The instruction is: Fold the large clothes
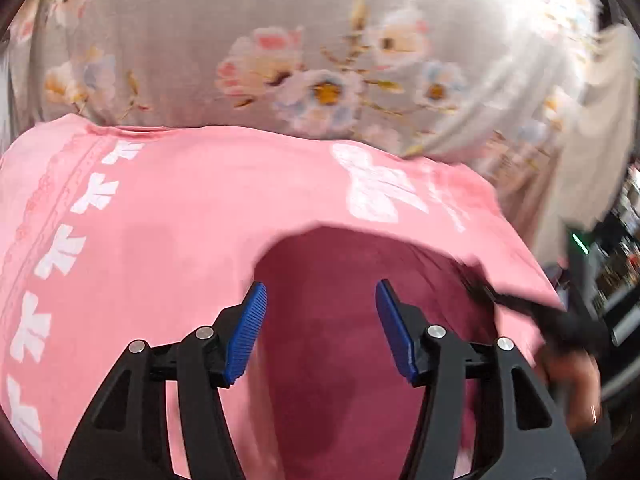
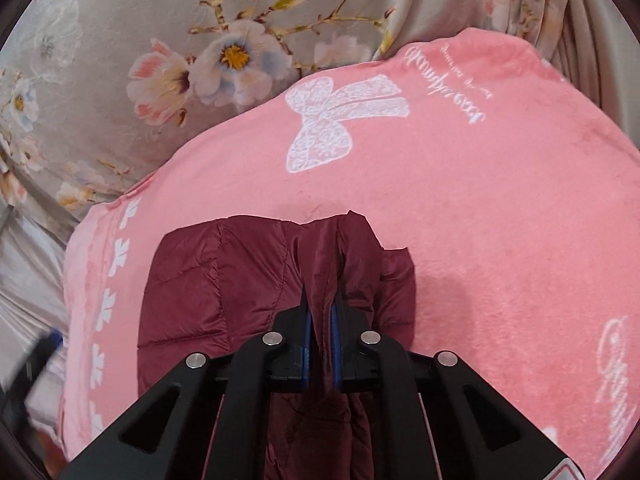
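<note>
Low in the frame, the right gripper (image 2: 320, 332) points forward, its 2 blue pads clamped on a raised fold of the maroon quilted jacket (image 2: 208, 280), which lies on the pink bow-print blanket (image 2: 500, 220). Bare blanket spreads right. The left gripper (image 1: 320, 328) hangs spread apart over maroon fabric (image 1: 340, 360); floral sheet (image 1: 180, 40) fills the upper frame.
</note>
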Motion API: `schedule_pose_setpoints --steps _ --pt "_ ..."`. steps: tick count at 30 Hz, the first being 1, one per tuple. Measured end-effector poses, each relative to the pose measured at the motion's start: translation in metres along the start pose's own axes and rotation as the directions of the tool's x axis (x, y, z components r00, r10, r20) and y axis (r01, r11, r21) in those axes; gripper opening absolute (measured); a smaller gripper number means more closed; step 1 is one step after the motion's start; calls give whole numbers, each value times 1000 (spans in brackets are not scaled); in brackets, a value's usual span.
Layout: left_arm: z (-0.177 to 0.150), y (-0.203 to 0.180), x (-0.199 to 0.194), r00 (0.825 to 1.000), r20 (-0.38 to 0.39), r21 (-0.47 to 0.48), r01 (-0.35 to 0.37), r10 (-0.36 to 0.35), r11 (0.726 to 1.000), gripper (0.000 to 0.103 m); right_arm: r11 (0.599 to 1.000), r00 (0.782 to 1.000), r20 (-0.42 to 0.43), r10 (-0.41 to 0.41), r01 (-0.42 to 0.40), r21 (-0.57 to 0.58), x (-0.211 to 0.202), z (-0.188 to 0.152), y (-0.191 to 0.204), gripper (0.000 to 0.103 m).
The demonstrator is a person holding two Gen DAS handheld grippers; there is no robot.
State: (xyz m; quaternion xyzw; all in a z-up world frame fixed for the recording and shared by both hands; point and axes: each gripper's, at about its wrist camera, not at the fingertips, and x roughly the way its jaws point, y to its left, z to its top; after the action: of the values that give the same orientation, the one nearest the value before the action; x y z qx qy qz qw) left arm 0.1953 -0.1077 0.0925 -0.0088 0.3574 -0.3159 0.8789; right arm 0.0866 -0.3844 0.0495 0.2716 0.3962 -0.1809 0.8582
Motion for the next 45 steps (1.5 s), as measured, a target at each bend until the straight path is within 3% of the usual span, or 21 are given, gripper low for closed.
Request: schedule_pose_setpoints --steps 5,12,18,31,45 --pt "19 -19 82 993 -101 0 -60 60 998 55 998 998 -28 -60 61 22 13 -5 -11 7" --pt "-7 -39 155 965 -187 23 -185 186 982 56 975 977 5 -215 215 -48 35 -19 -6 7" --pt "-22 -48 174 951 -180 69 -241 250 968 61 960 963 48 -265 269 -79 52 -31 -9 8" --pt "-37 -55 188 937 -117 108 -316 328 942 71 950 949 127 -288 300 -90 69 -48 -9 10" --pt "-46 -61 194 926 -69 134 -359 370 924 72 958 954 143 -265 277 -70 72 -51 -12 10"
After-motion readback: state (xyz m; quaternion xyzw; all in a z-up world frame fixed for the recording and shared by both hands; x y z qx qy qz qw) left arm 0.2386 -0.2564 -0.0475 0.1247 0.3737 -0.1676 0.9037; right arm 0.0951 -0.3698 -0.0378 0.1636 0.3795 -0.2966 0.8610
